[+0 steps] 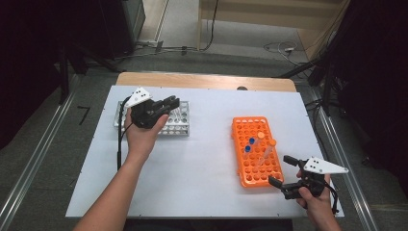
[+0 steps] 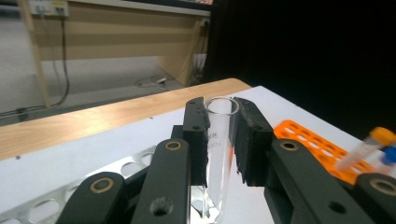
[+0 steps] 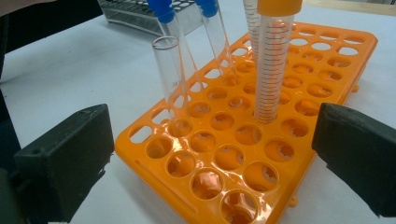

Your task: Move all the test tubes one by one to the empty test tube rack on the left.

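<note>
Orange rack [image 1: 254,172]: bright orange all over, grid of round holes.
In orange rack: two tubes with blue caps [image 3: 161,8], clear walls; tube with orange cap [image 3: 279,6], clear, dark graduation lines down side; open glass tube [image 3: 173,77], clear, faint print.
Left of orange rack: metal rack [image 1: 178,126], silver-grey, punched holes.
Under orange rack: table [image 1: 202,163], white top, light wood edge at far side.
Left gripper [image 2: 220,140]: black jaws, brass-coloured rivets, grey plate; clear tube [image 2: 218,154] between pads, dark lettering.
Right gripper [image 1: 285,171]: black, grey plate.

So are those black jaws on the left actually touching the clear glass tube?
Touching. The left gripper view shows the left gripper with both pads pressed against the sides of the clear glass tube, no gap either side.
</note>
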{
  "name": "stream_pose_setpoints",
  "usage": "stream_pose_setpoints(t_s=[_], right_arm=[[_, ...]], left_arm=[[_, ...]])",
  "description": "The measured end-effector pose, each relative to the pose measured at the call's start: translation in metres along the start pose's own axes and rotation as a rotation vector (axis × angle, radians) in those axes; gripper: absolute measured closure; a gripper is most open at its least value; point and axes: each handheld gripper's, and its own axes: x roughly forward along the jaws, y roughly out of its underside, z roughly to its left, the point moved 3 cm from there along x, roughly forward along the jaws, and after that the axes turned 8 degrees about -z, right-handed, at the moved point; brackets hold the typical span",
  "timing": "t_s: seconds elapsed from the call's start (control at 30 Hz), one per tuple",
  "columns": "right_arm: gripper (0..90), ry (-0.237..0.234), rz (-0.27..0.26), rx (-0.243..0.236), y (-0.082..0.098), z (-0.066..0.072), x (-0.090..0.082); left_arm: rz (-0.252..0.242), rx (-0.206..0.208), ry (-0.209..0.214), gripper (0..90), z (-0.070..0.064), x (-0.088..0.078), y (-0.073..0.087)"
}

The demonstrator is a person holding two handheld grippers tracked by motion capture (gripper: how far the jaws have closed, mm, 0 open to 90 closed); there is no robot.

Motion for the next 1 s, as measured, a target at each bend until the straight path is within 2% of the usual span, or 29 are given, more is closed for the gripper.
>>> stream_pose_setpoints(t_s=[0.1,0.33,0.7,0.83,1.0], right_arm=[[0.0,-0.002,0.005,0.004,0.001,0.0,0.0],[0.0,-0.01,0.008,0.005,0.002,-0.001,0.001],[0.0,-0.006,0.0,0.01,0.002,-0.002,0.0],[0.0,-0.008,-0.002,0.013,0.002,-0.003,0.0],[0.0,-0.006,-0.005,0.014,0.002,-0.003,0.0]], left_arm=[[-0.007,-0.008,-0.034,76.6,0.008,0.011,-0.003],[-0.014,-0.005,-0.063,76.5,0.015,0.029,-0.008],[-0.014,-0.016,-0.113,76.5,0.034,0.056,-0.003],[-0.003,0.006,-0.144,76.5,0.037,0.066,0.001],[0.002,0.022,-0.161,76.5,0.04,0.072,0.006]])
